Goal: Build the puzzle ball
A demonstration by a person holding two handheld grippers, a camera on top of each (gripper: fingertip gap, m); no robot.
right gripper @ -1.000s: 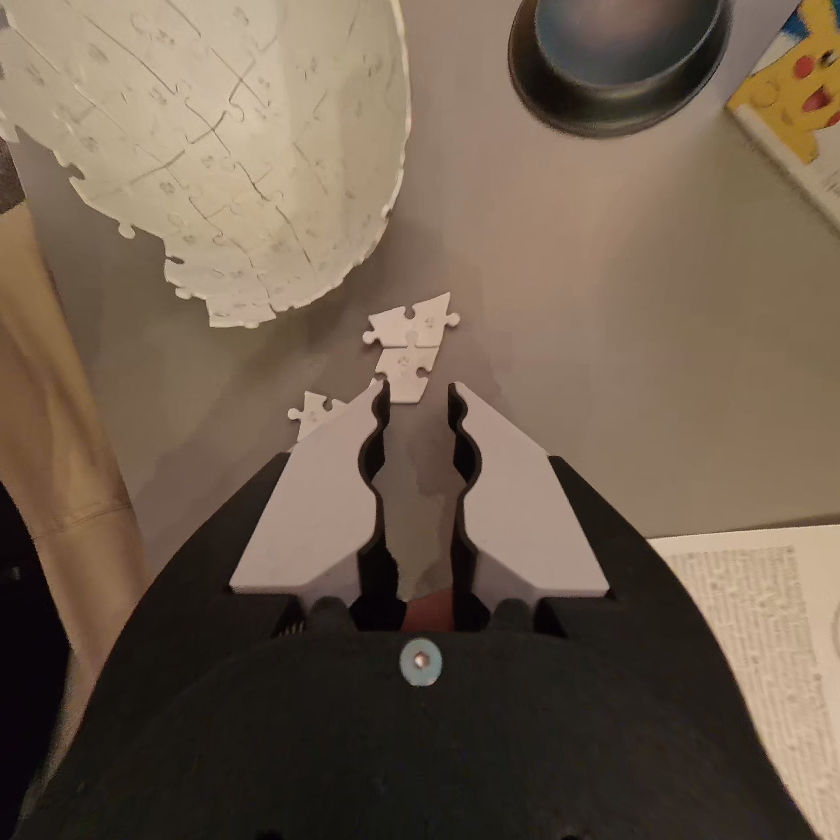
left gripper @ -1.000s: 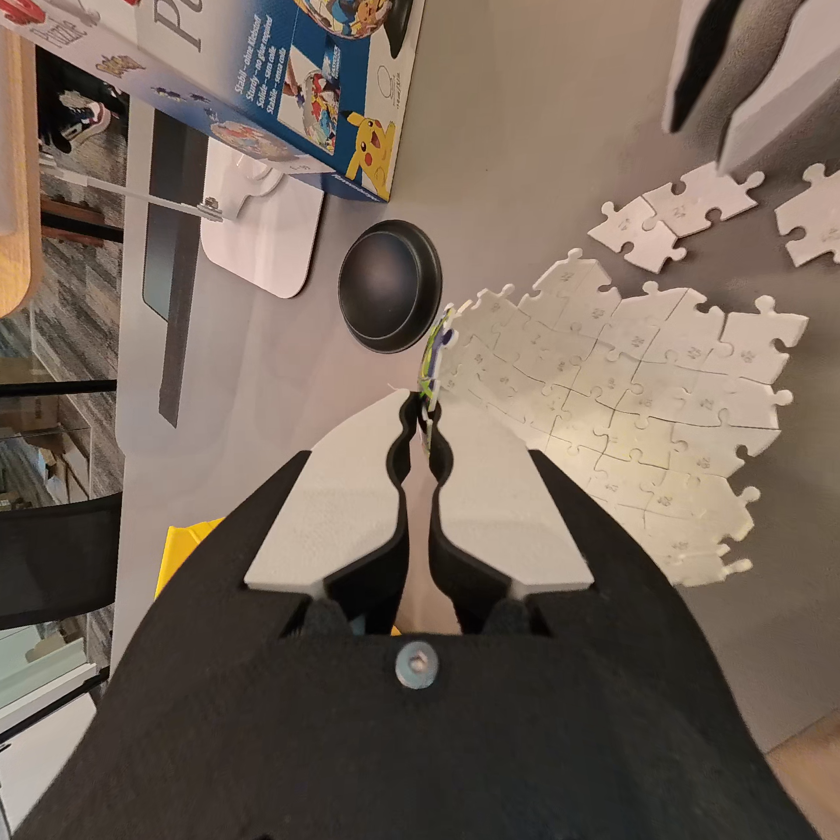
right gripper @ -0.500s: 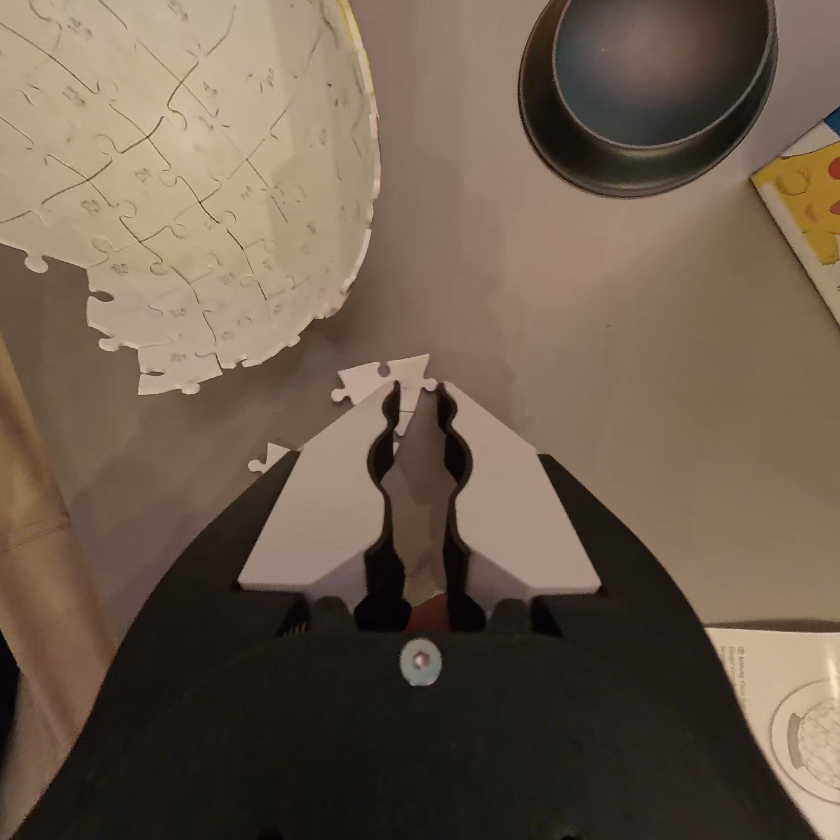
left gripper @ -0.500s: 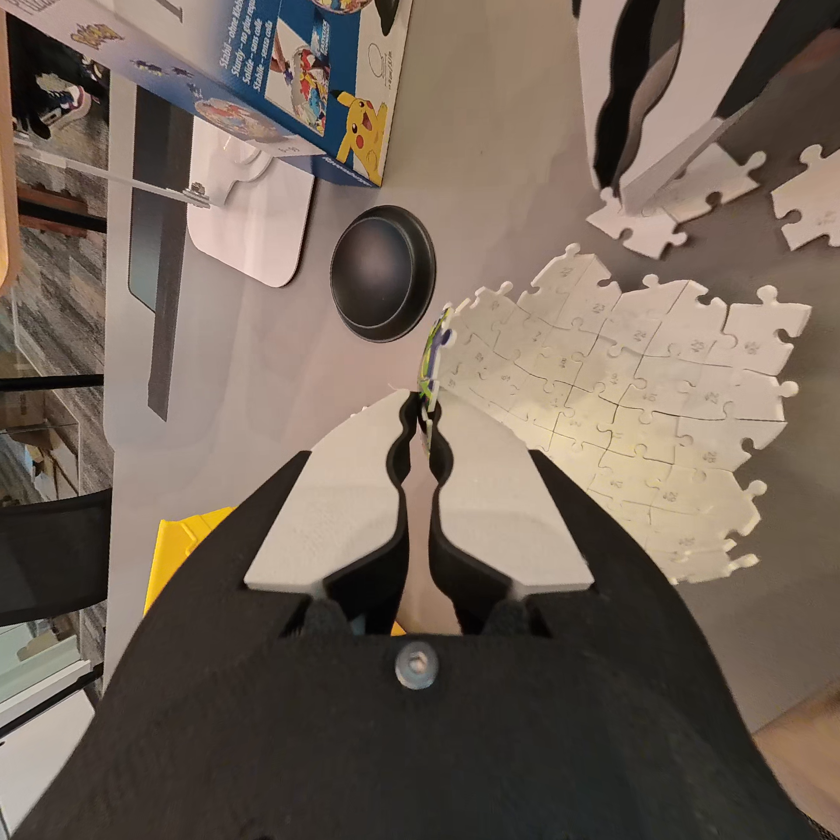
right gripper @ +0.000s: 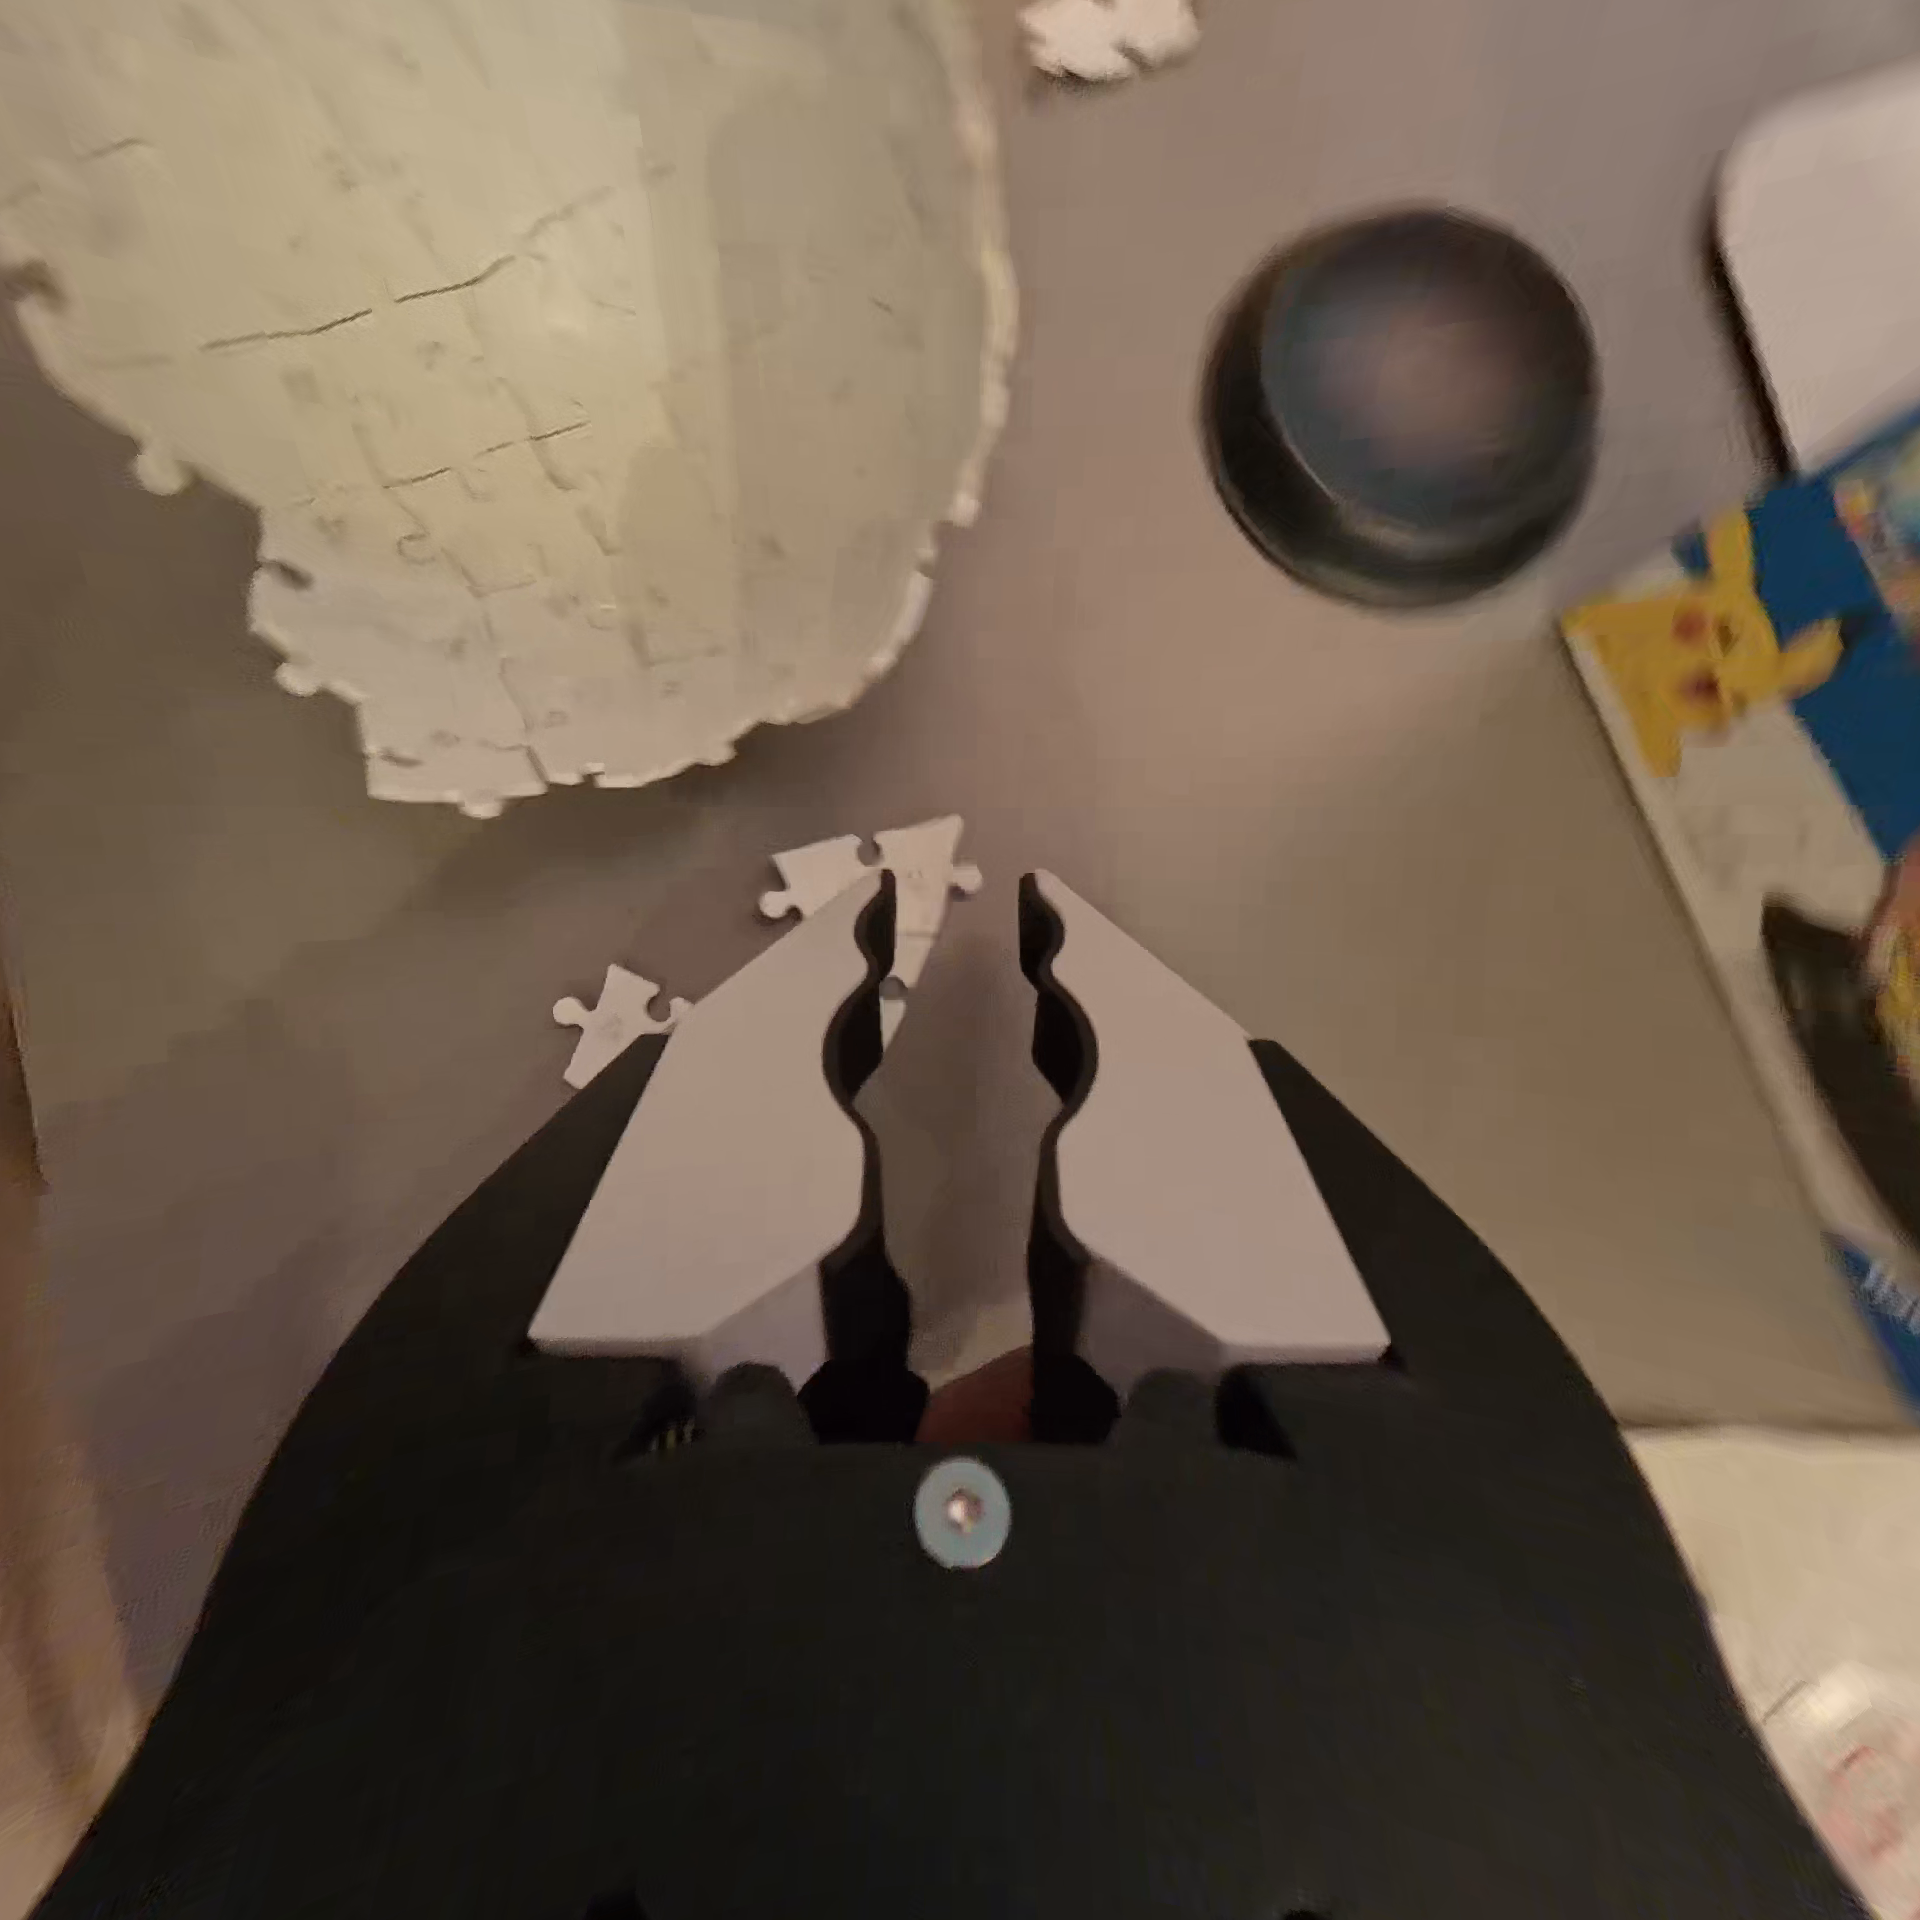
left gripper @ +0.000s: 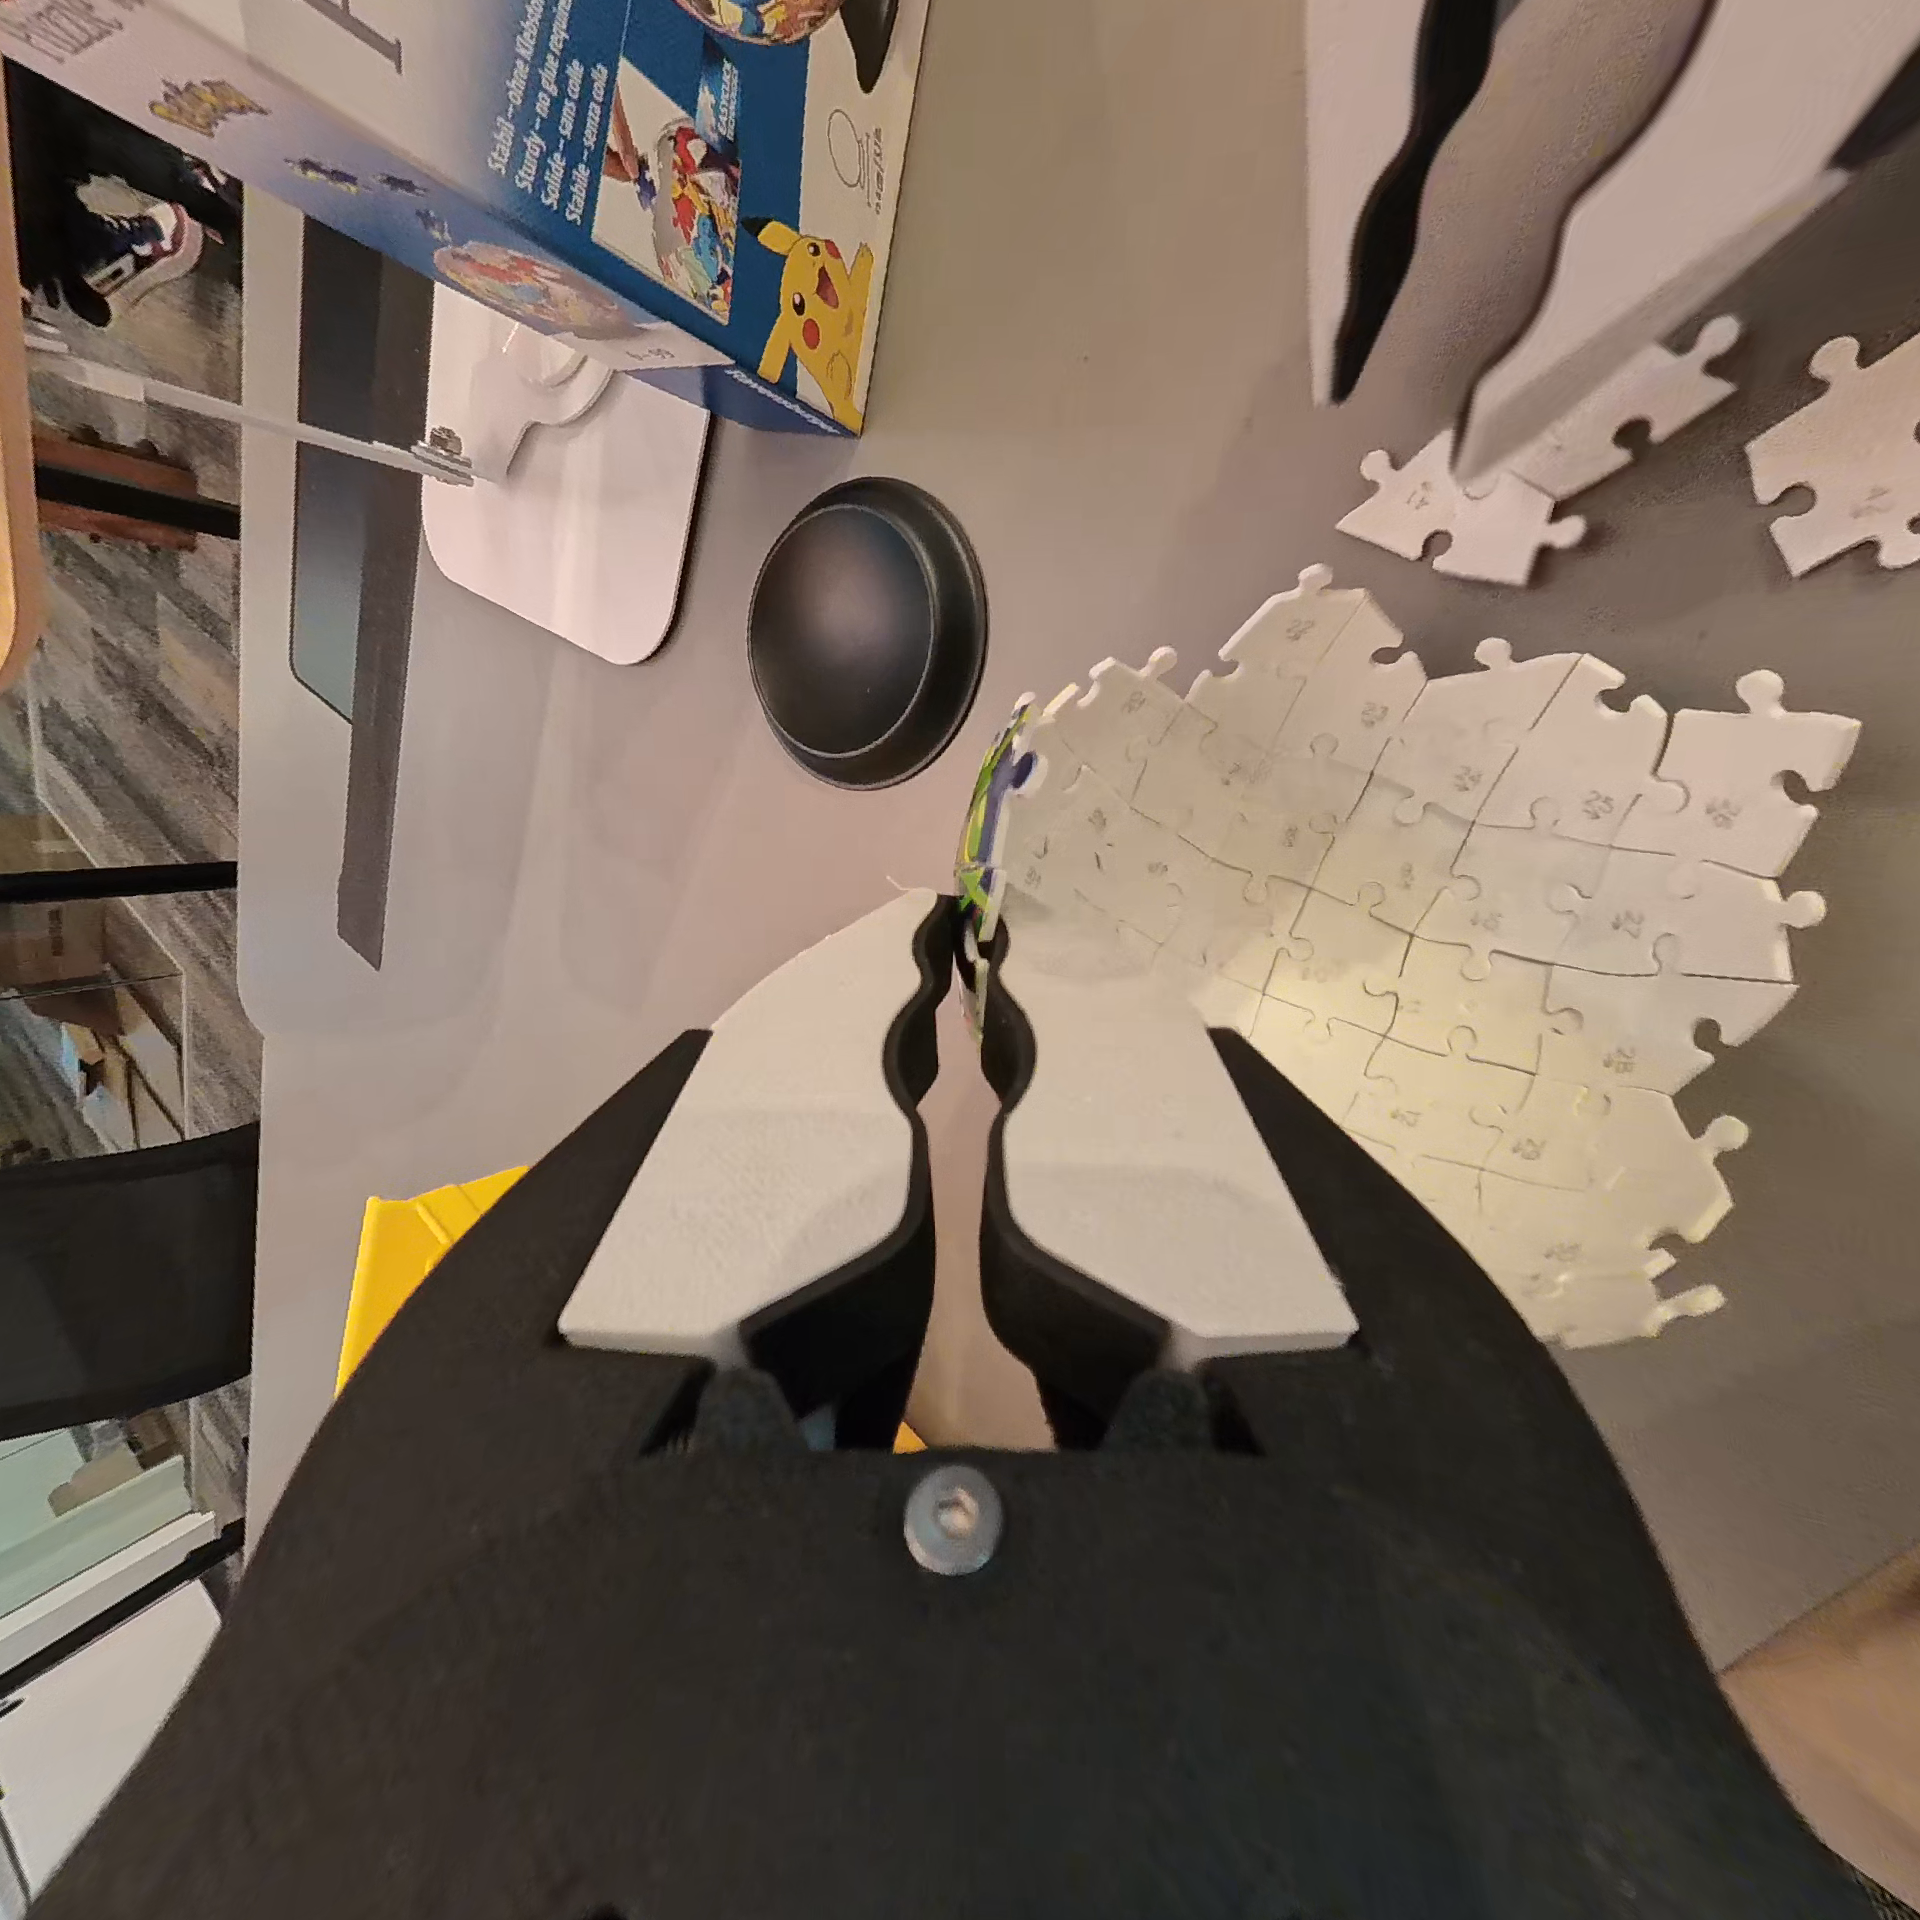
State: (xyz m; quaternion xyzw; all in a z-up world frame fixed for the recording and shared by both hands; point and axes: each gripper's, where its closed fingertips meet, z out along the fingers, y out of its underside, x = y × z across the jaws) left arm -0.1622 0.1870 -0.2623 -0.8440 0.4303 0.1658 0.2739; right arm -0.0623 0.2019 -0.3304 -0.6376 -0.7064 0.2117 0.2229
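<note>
From the left wrist view, your left hand-held gripper (left gripper: 971, 940) is clenched on the rim of the half-built puzzle shell (left gripper: 1455, 935), pinching only its thin coloured edge. The shell hangs over the grey desk (left gripper: 1122, 364), just beside the dark round stand (left gripper: 868, 634). Such a narrow bite could let the shell pivot or slip, and a harder squeeze may pop the joined pieces apart. Past the shell, on its side away from the stand, your right hand-held gripper (left gripper: 1455, 416) is pressing down onto a small cluster of joined pieces (left gripper: 1496, 488).

From the right wrist view, which is blurred, the right hand-held gripper (right gripper: 956, 883) stands released, its fingers parted, one fingertip (right gripper: 868, 894) overlapping the cluster (right gripper: 883, 862) that lies just below the shell (right gripper: 520, 364). The pieces lie flat, so closing may skid them away or split the cluster; a loose piece (right gripper: 613, 1023) beside it could be knocked.
</note>
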